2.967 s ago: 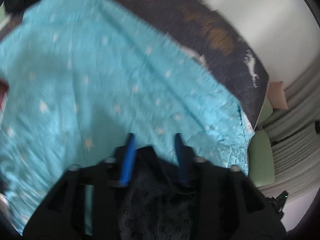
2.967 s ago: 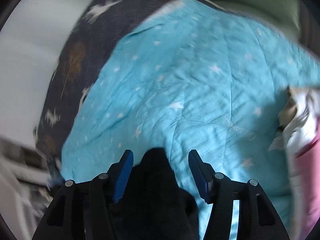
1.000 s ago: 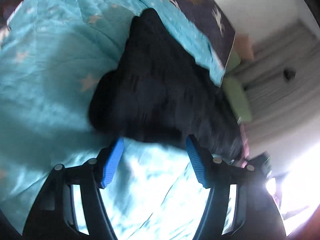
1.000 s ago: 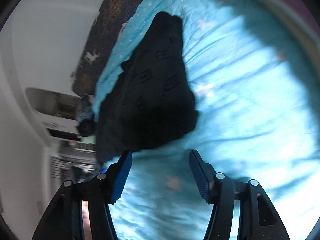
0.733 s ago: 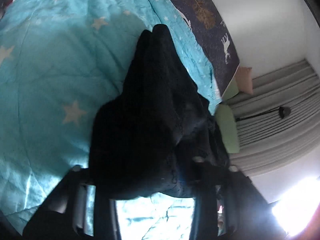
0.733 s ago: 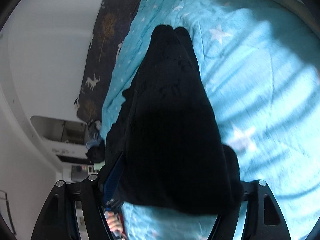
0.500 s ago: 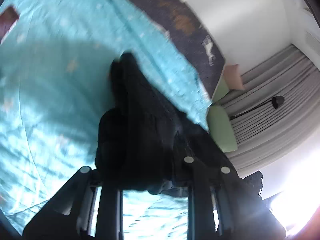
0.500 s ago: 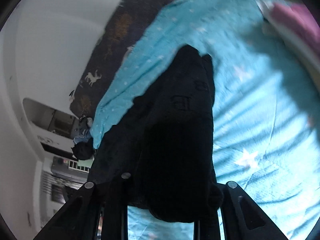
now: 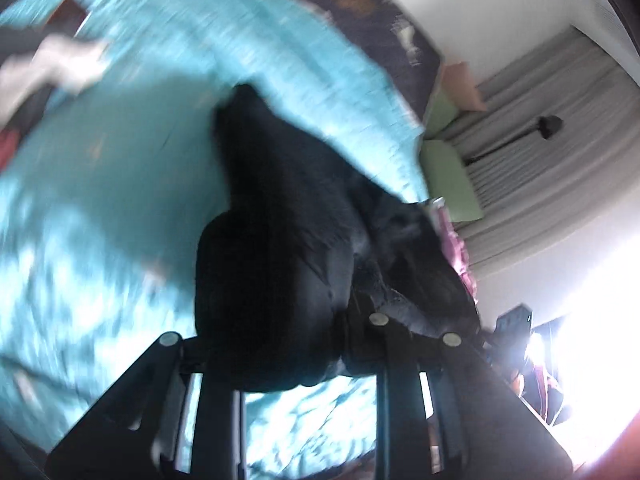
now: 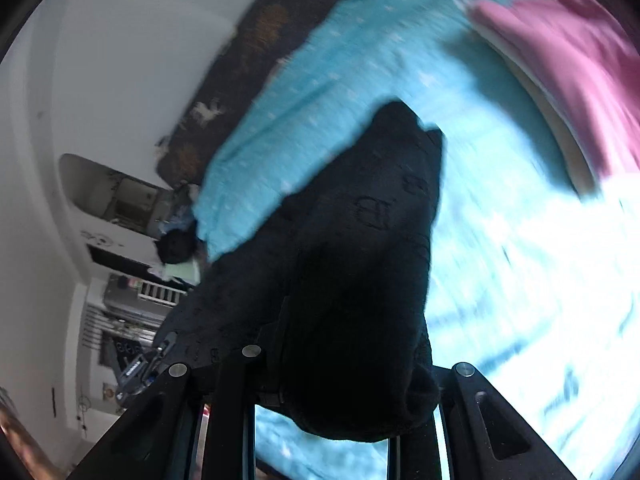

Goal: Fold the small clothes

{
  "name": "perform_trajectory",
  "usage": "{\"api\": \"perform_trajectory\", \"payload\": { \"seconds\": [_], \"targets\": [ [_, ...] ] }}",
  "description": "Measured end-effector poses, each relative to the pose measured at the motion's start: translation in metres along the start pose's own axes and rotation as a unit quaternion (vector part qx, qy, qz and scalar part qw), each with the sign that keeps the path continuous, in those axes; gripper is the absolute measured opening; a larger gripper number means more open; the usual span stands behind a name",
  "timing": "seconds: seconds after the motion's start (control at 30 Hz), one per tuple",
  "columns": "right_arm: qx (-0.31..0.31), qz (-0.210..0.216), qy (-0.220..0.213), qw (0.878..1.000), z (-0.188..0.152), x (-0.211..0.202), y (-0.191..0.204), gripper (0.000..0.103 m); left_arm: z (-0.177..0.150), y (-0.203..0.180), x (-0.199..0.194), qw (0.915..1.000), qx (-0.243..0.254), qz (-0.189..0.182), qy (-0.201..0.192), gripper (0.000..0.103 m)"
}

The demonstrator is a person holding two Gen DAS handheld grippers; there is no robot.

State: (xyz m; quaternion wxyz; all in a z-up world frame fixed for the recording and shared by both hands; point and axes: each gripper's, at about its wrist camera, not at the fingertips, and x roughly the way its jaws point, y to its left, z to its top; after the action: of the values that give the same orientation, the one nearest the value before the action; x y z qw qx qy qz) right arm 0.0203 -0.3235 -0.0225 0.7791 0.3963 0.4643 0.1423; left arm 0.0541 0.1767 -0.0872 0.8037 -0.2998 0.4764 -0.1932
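Black knit garment with a faint tone-on-tone letter pattern point(image 10: 360, 240): it hangs over both of my grippers and runs up from the bottom centre of each wrist view toward the middle of the frame. In the right wrist view its long axis tilts slightly right of vertical, and the narrow far end points to the upper centre, over the turquoise star-print quilt on the bed point(image 10: 320, 80). In the left wrist view the same garment point(image 9: 288, 240) narrows toward the upper centre-left, and a second fold of it trails off to the lower right.

My left gripper point(image 9: 304, 344): the cloth bunches thickly over the jaws and hides the blue pads. I cannot tell whether they are pinching it or merely carrying it.

My right gripper point(image 10: 344, 384): same finding. The fabric drapes over the fingers and covers them completely.

Surroundings: a pink cloth point(image 10: 568, 60) lies at the upper right of the right wrist view. A dark bedspread with white deer figures point(image 10: 224, 100) borders the quilt at the upper left. Both views are motion-blurred.
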Motion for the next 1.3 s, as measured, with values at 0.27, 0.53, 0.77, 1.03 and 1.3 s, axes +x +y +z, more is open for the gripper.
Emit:
{"api": "perform_trajectory", "payload": {
  "seconds": [0.27, 0.53, 0.77, 1.03, 1.3],
  "targets": [
    [0.023, -0.106, 0.012, 0.994, -0.037, -0.008, -0.025, 0.053, -0.017, 0.02, 0.014, 0.9996, -0.011, 0.027, 0.006, 0.041],
    [-0.141, -0.287, -0.107, 0.941, -0.015, -0.049, 0.054, 0.056, -0.022, 0.03, -0.016, 0.9977, -0.013, 0.066, -0.006, 0.044],
    [-0.31, -0.273, -0.014, 0.911, 0.022, 0.036, 0.123, 0.061, 0.012, -0.025, -0.076, 0.9536, 0.111, 0.259, -0.104, 0.043],
    [-0.51, -0.207, 0.082, 0.831, 0.045, 0.146, 0.155, 0.061, 0.091, -0.122, 0.08, 0.9154, 0.361, 0.163, 0.071, 0.062],
    [-0.5, -0.123, 0.165, 0.841, 0.094, 0.224, 0.152, 0.06, 0.149, -0.142, 0.203, 0.8935, 0.418, 0.043, 0.158, 0.059]
  ]
}}
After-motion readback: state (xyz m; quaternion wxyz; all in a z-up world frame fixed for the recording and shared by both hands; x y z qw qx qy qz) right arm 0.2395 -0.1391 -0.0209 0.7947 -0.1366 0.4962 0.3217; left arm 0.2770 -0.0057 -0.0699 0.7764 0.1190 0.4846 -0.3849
